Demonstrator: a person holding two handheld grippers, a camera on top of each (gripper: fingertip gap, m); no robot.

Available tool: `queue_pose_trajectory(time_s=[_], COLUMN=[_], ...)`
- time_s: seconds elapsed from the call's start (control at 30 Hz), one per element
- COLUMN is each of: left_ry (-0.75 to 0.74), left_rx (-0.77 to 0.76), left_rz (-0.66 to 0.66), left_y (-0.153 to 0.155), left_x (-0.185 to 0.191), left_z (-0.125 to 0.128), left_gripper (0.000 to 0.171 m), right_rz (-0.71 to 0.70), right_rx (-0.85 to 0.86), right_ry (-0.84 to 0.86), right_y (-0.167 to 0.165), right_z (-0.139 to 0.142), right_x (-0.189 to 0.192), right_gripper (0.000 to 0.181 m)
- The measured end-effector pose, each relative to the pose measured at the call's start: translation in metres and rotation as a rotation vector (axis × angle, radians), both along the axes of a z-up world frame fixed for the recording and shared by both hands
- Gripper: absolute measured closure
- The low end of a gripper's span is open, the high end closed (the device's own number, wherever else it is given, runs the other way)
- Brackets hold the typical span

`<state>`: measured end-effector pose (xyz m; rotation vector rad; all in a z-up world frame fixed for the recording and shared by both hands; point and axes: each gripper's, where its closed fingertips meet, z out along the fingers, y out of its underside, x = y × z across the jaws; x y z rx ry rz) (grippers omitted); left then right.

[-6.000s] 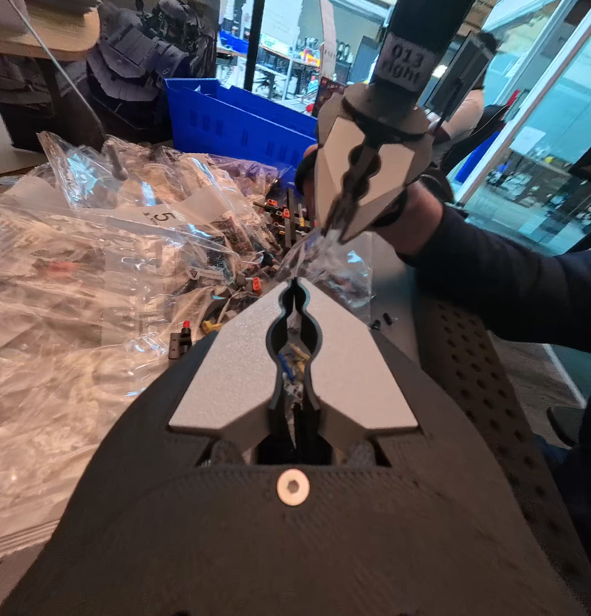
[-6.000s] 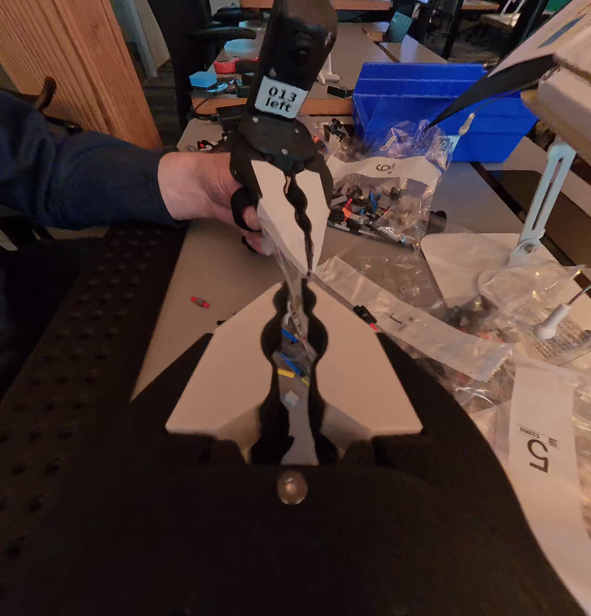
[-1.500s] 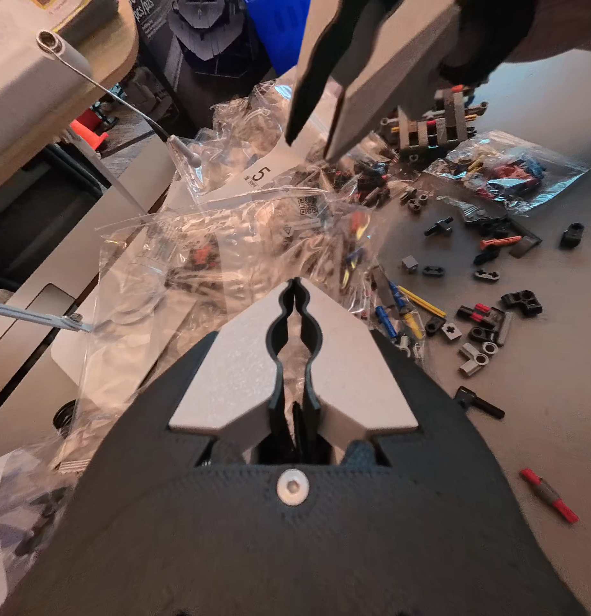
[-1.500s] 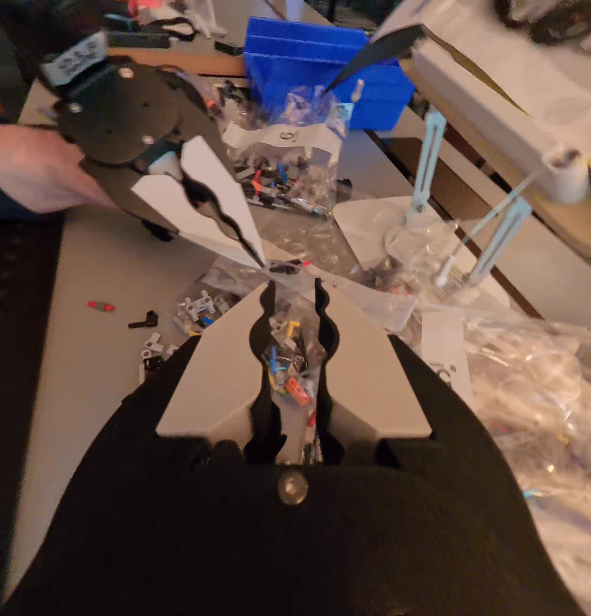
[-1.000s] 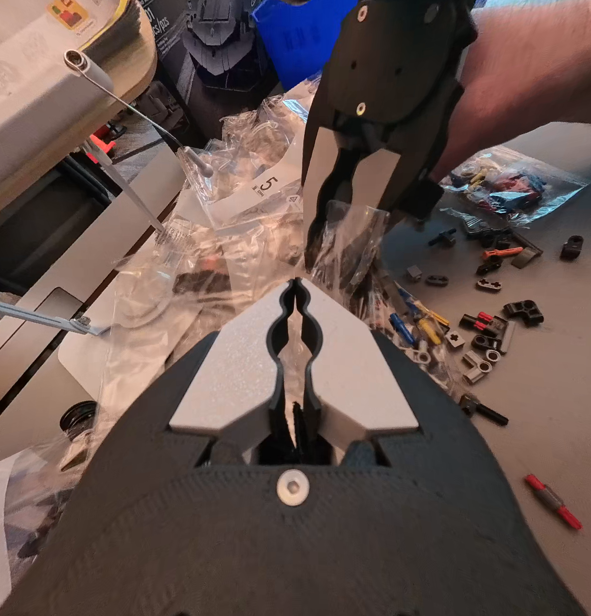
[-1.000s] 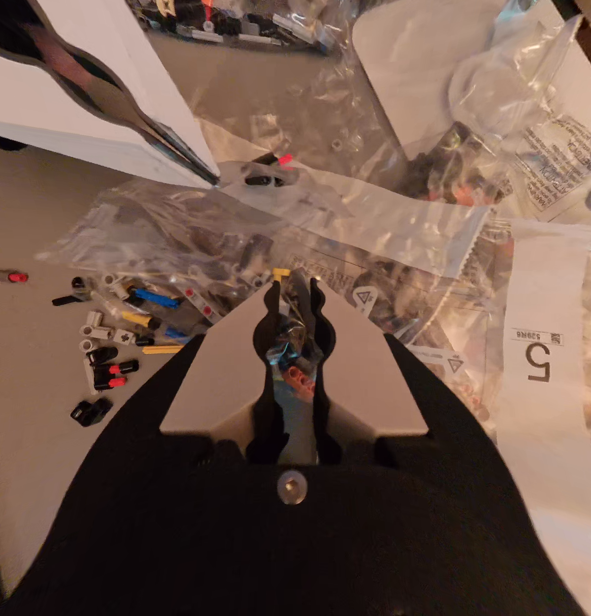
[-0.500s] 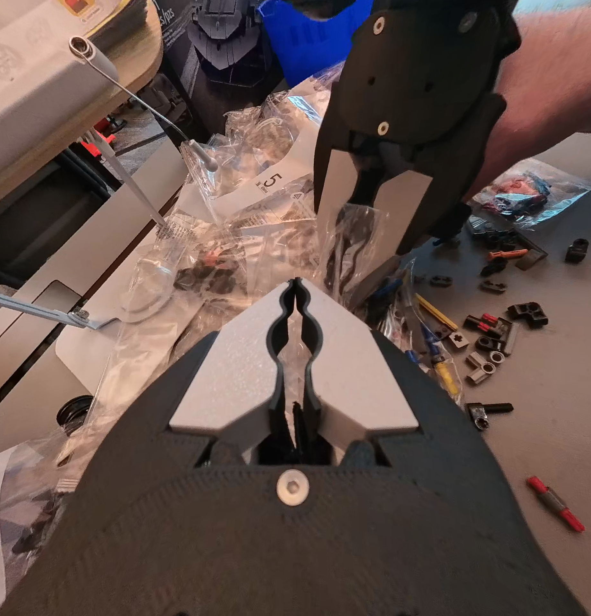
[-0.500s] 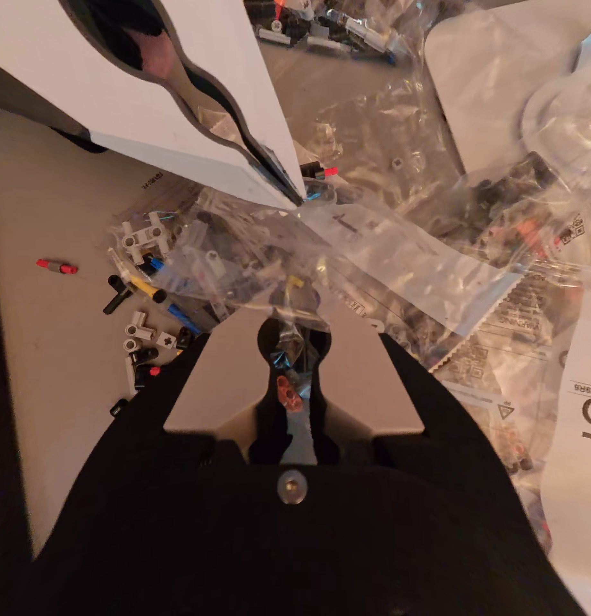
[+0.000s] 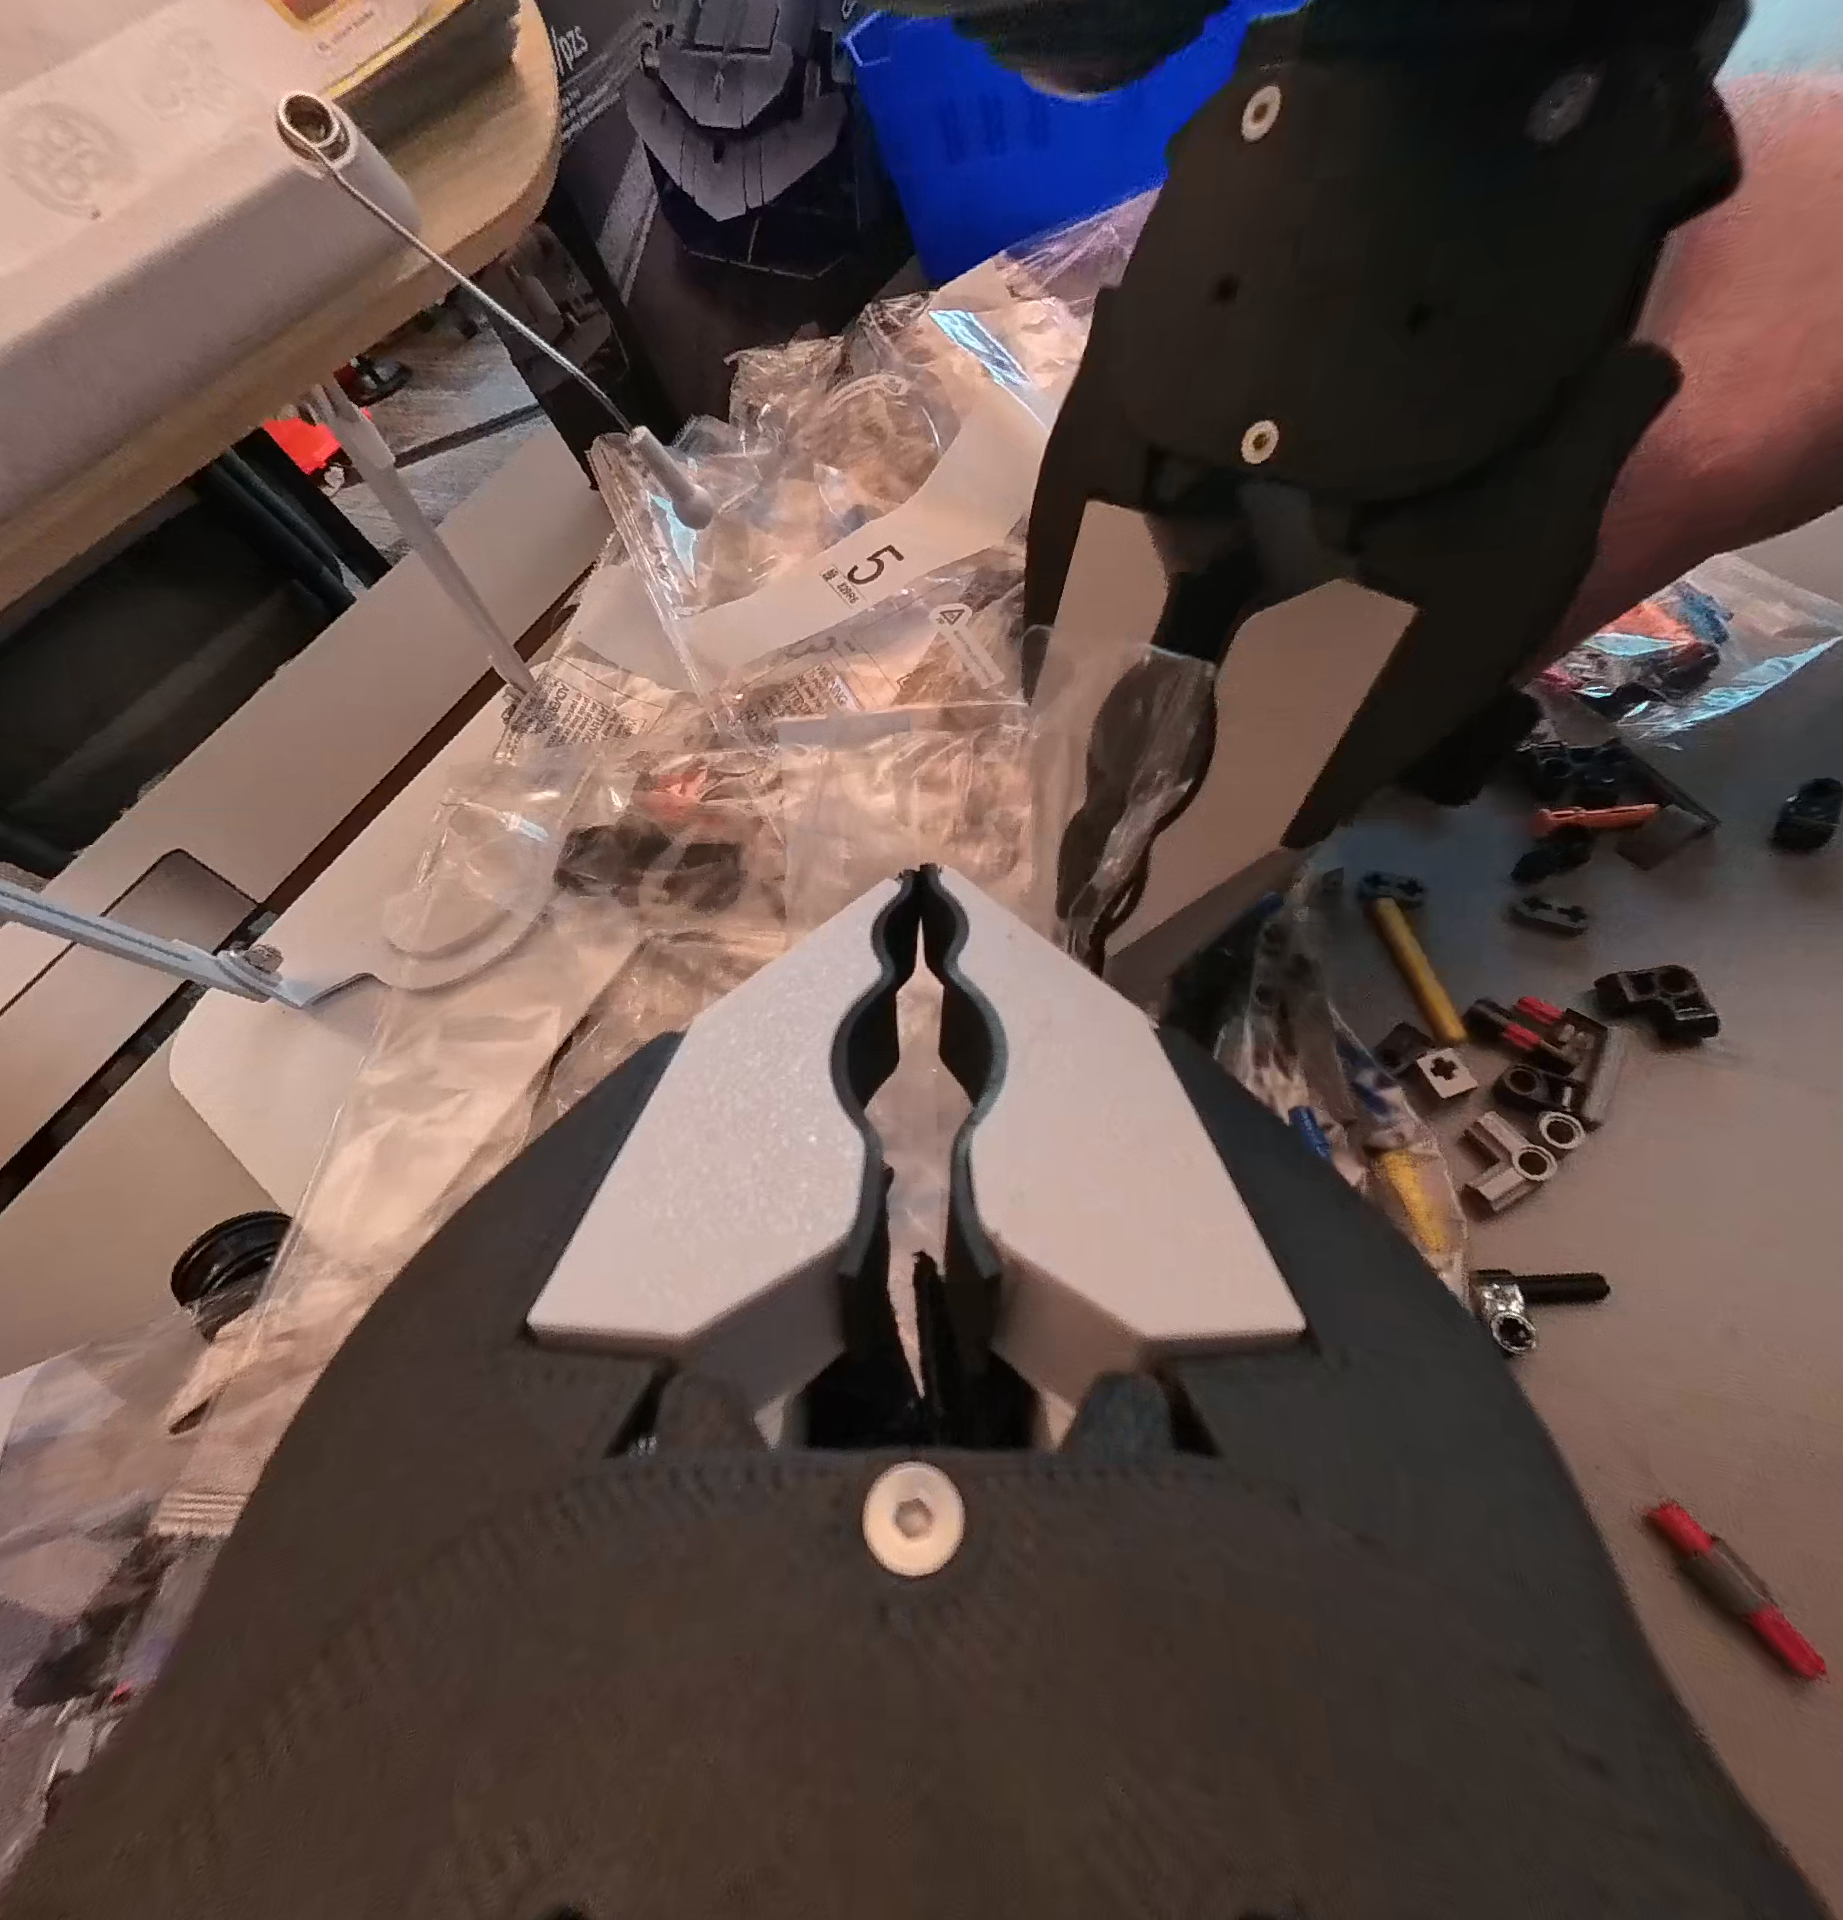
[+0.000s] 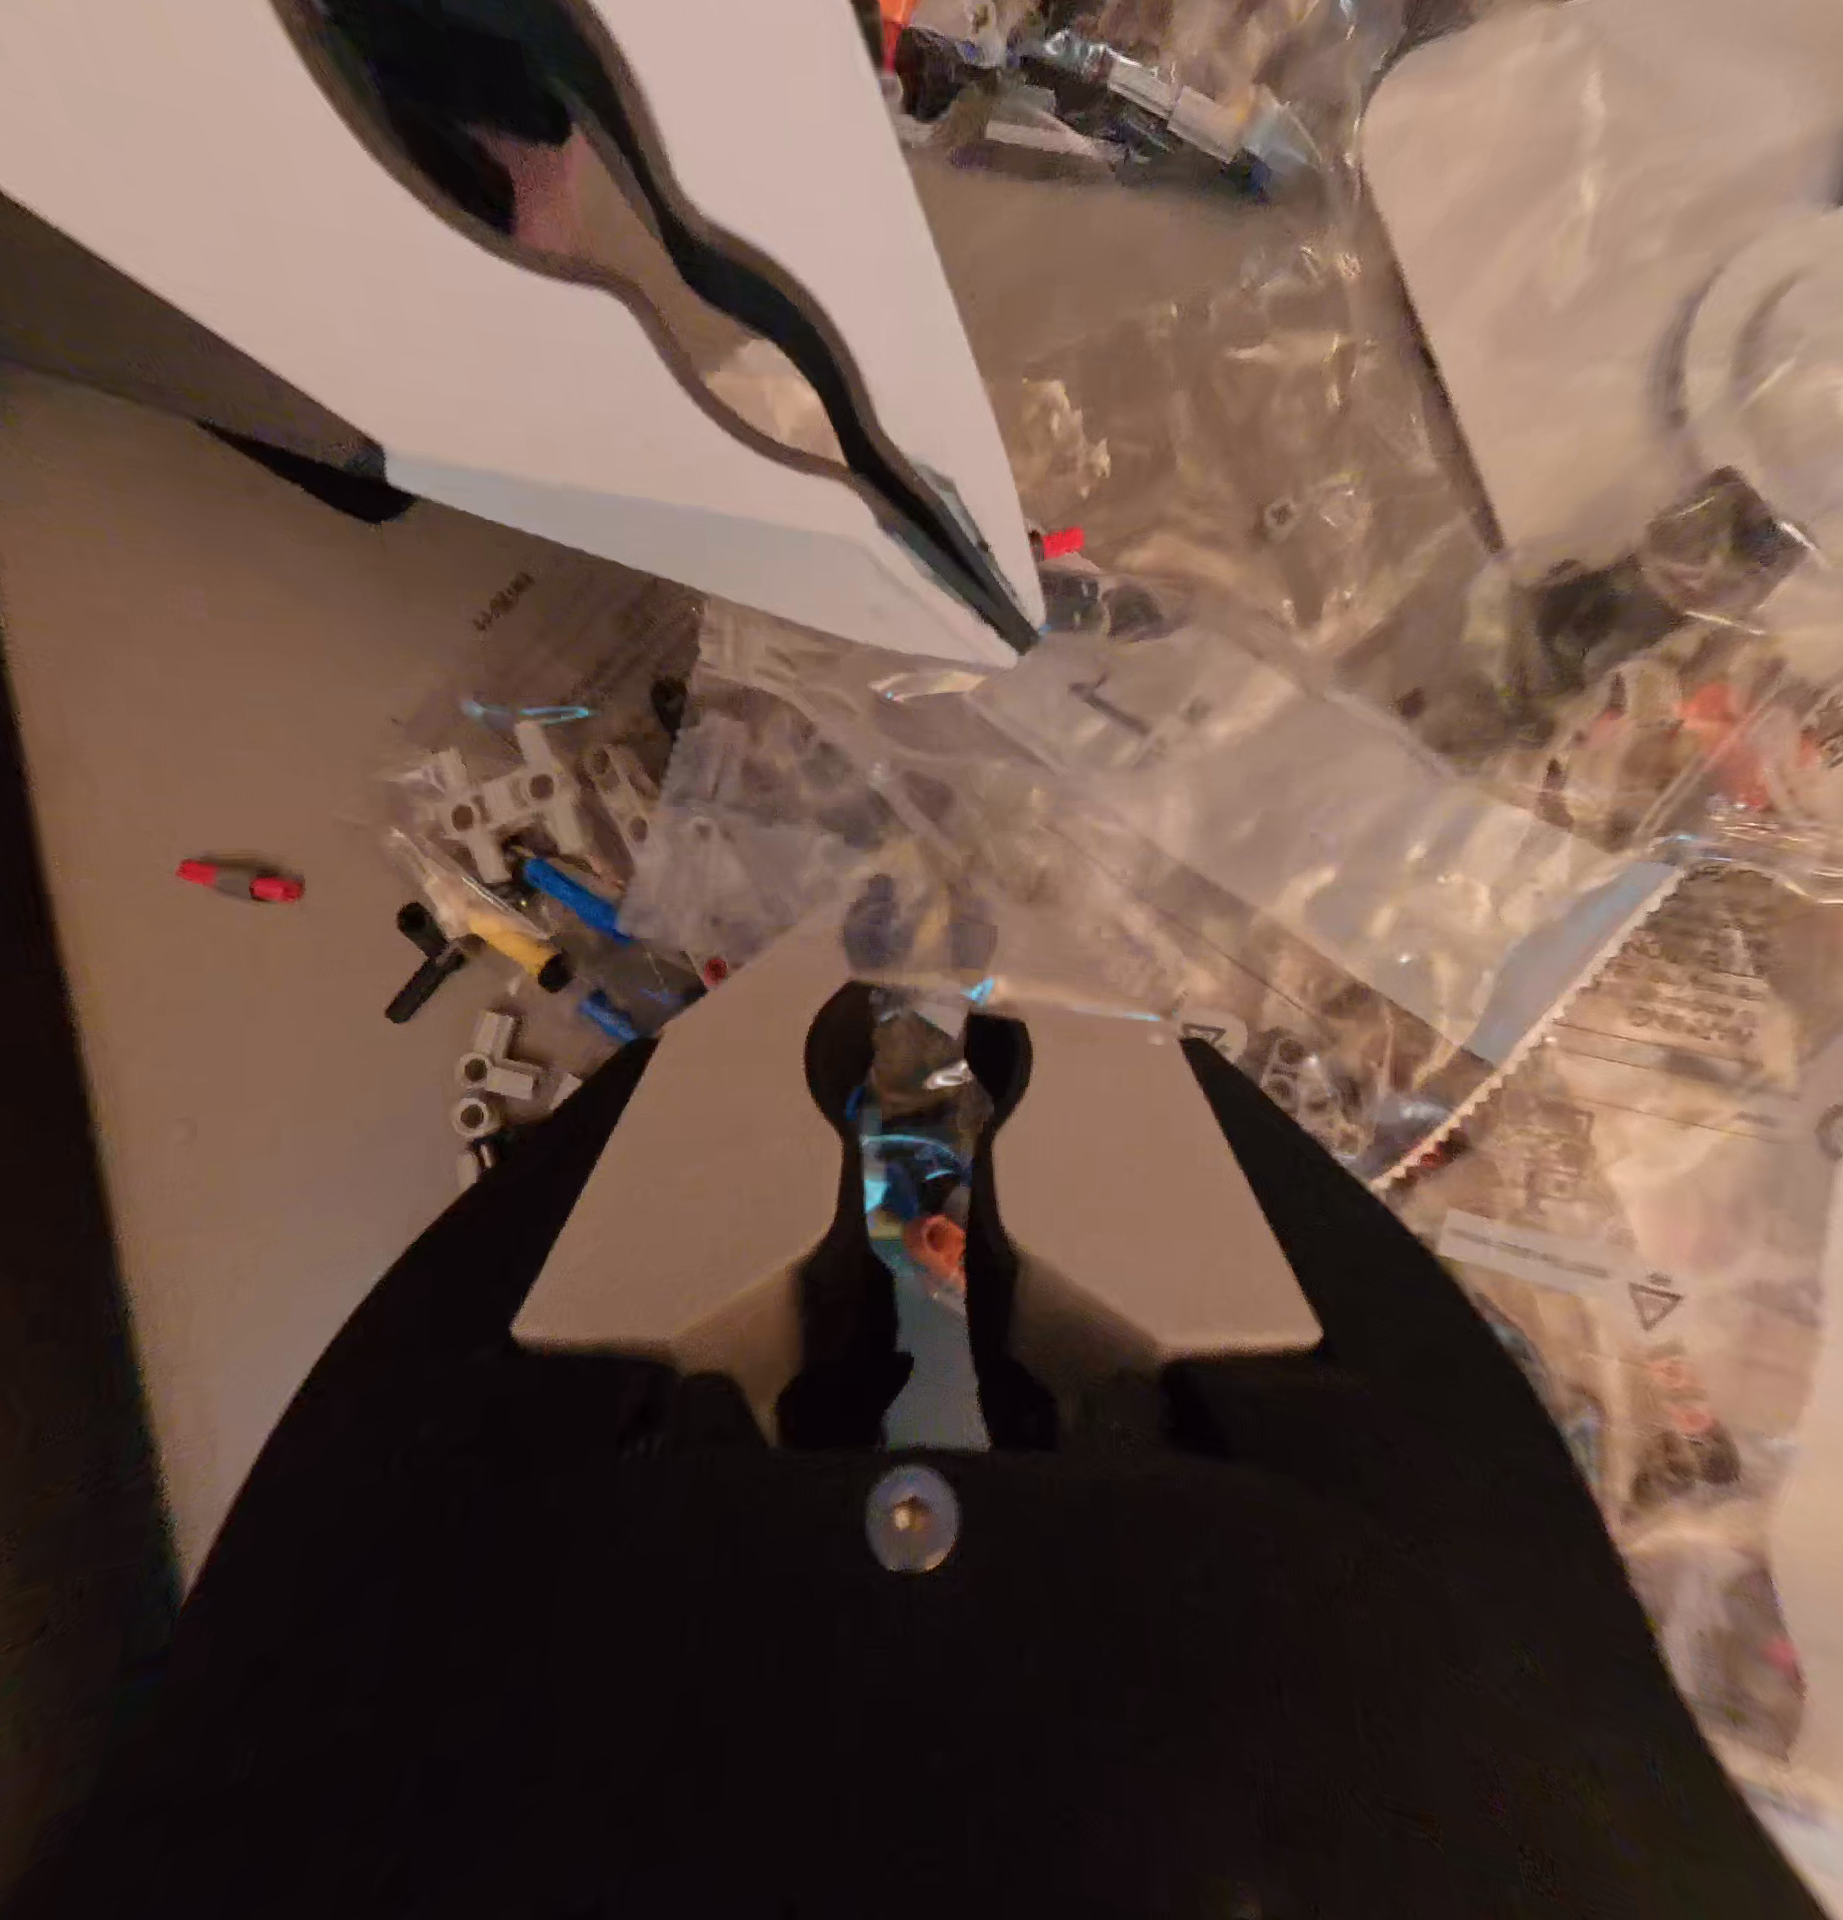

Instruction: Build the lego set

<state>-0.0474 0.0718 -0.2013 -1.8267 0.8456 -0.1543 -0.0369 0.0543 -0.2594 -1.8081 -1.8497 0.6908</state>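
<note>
Clear plastic is what both your tools have hold of: the small bag (image 10: 1000, 831) of lego parts is stretched between them over the counter (image 9: 1675, 1403). Your left gripper (image 9: 922, 883) has its fingers (image 9: 751, 1132) clenched tip to tip on one edge of the film. Your right gripper (image 10: 917, 997) has its fingers (image 10: 688, 1143) closed on the bag's other end, with blue and orange pieces bunched in the gap between them. Below the bag, loose pieces (image 9: 1519, 1070) in grey, black, yellow and blue lie scattered on the counter, and a red-tipped pin (image 9: 1738, 1610) sits apart from them. More bags (image 9: 792, 644) are heaped beyond, with a blue bin (image 9: 990, 156) behind them
</note>
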Motion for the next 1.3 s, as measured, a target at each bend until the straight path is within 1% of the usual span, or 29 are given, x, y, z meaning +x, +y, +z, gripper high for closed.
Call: queue_pose_trajectory(time_s=[0.13,0.27,0.33,0.43,0.57,0.7,0.77,0.87,0.93,1.03,1.3], left_ry=[-0.003,-0.005,-0.006,-0.008,-0.007,-0.009,-0.01,-0.01,-0.009,-0.009,-0.014], left_rx=[0.002,0.002,0.004,0.002,0.002,0.002,0.004,0.004,0.004,0.001,-0.001], left_rz=[0.002,0.003,0.004,0.005,0.005,0.005,0.004,0.001,-0.001,-0.001,0.003], left_y=[0.0,0.0,0.0,0.0,0.0,0.0,0.0,0.0,0.0,0.0,0.001], left_x=[-0.001,-0.001,-0.001,-0.002,-0.002,-0.002,-0.002,-0.001,-0.001,-0.001,-0.001], left_z=[0.001,0.001,0.002,0.002,0.002,0.002,0.002,0.003,0.003,0.002,0.001], left_gripper=[0.171,0.171,0.171,0.171,0.171,0.171,0.171,0.171,0.171,0.171,0.171], right_rz=[0.004,-0.013,-0.024,-0.053,-0.037,-0.039,-0.044,-0.049,-0.046,-0.04,-0.032], right_rx=[-0.002,0.0,-0.025,-0.03,0.008,-0.024,-0.039,-0.08,-0.115,-0.121,-0.13], right_ry=[-0.038,-0.048,-0.048,-0.047,-0.053,-0.039,-0.033,-0.065,-0.061,-0.06,-0.06], right_y=[-0.002,0.0,0.0,0.004,0.004,0.004,0.004,0.002,-0.001,-0.002,-0.003], right_z=[-0.008,-0.01,-0.01,-0.011,-0.011,-0.008,-0.005,-0.01,-0.01,-0.011,-0.015], right_x=[0.0,-0.001,-0.001,0.0,0.0,0.001,0.002,0.006,0.005,0.004,0.0], right_gripper=[0.172,0.175,0.175,0.181,0.181,0.181,0.177,0.168,0.166,0.165,0.175])
